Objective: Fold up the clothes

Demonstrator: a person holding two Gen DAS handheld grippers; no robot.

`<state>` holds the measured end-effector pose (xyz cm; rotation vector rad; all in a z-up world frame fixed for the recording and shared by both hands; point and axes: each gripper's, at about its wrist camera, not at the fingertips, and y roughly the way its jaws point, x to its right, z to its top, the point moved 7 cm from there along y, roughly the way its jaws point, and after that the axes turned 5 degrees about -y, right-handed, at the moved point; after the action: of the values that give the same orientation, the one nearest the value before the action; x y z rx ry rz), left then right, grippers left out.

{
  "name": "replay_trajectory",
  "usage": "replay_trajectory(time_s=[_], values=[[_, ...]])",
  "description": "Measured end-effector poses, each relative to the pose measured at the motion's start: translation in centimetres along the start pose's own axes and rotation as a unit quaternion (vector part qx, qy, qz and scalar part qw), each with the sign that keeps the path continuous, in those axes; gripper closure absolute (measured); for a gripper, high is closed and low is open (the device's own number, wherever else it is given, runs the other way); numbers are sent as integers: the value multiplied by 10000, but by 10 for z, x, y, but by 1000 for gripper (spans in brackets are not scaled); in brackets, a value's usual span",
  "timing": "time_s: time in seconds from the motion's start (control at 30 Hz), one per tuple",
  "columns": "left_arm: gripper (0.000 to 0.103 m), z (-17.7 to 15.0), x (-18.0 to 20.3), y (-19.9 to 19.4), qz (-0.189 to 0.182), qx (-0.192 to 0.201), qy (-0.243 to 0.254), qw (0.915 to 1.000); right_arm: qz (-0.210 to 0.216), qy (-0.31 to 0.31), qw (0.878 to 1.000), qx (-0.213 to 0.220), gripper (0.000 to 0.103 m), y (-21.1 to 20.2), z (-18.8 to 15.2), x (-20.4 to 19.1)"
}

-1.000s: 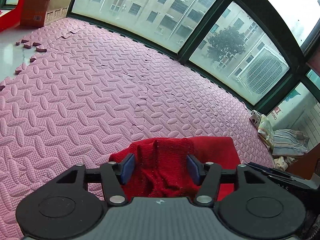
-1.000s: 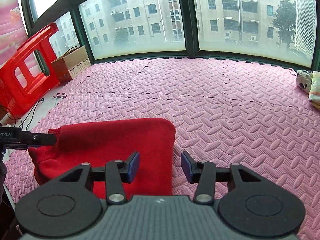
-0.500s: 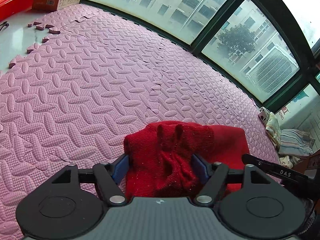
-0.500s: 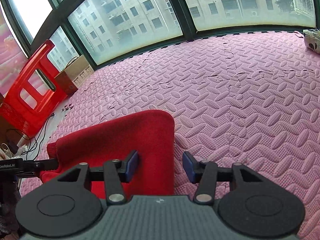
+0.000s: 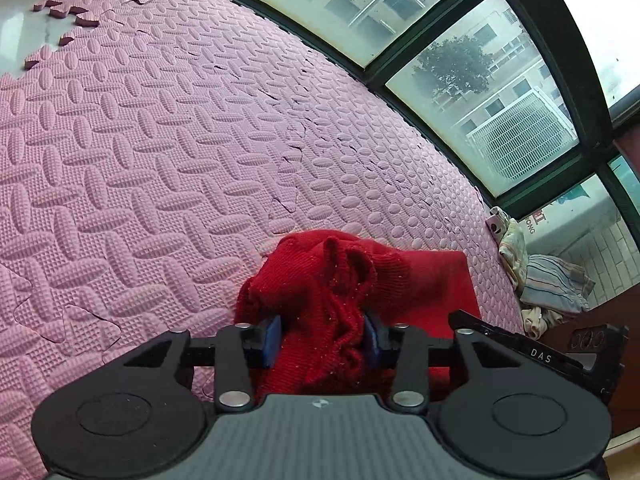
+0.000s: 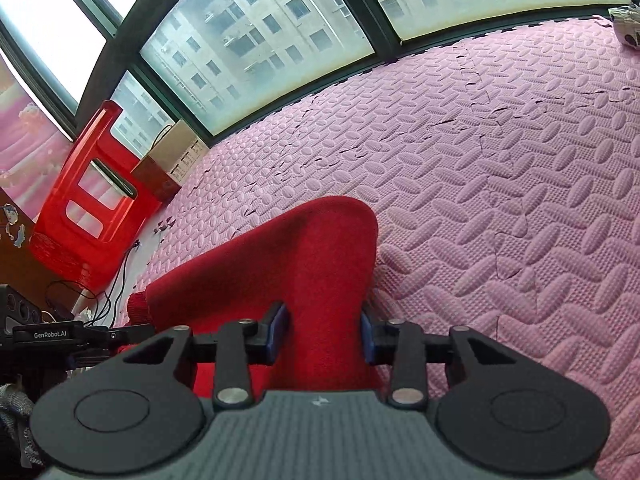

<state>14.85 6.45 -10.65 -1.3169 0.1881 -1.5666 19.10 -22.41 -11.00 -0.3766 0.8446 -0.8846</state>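
Observation:
A red knit sweater [image 5: 332, 280] lies folded on the pink foam mat [image 5: 160, 140]. My left gripper [image 5: 322, 338] is shut on its bunched ribbed end, with cloth filling the gap between the blue pads. In the right wrist view the sweater [image 6: 280, 264] shows as a smooth red panel lifted off the mat. My right gripper [image 6: 324, 334] is shut on its right edge. The other gripper shows at the left edge of the right wrist view [image 6: 60, 336] and at the right of the left wrist view [image 5: 540, 356].
A pile of other clothes [image 5: 548, 280] lies at the mat's far right by the window. A red plastic stool [image 6: 88, 200] and a cardboard box [image 6: 172, 164] stand at the left. Cables [image 6: 104, 292] lie on the bare floor beside the mat.
Both grippers have closed on the sweater. Both have moved in over the cloth and tilted down, and the sweater's right side has risen off the mat.

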Motion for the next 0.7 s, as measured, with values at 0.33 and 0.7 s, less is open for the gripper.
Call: replay_trajectory(time_s=[0.33,0.7], values=[[78,18,73,2,-415,-65,804,9959,-447,-52,9958,794,81,-69,25,-3],[78,36,154,54,-544,-291,1428,9878,-1094,156,9858,1265,81,-114,60,44]])
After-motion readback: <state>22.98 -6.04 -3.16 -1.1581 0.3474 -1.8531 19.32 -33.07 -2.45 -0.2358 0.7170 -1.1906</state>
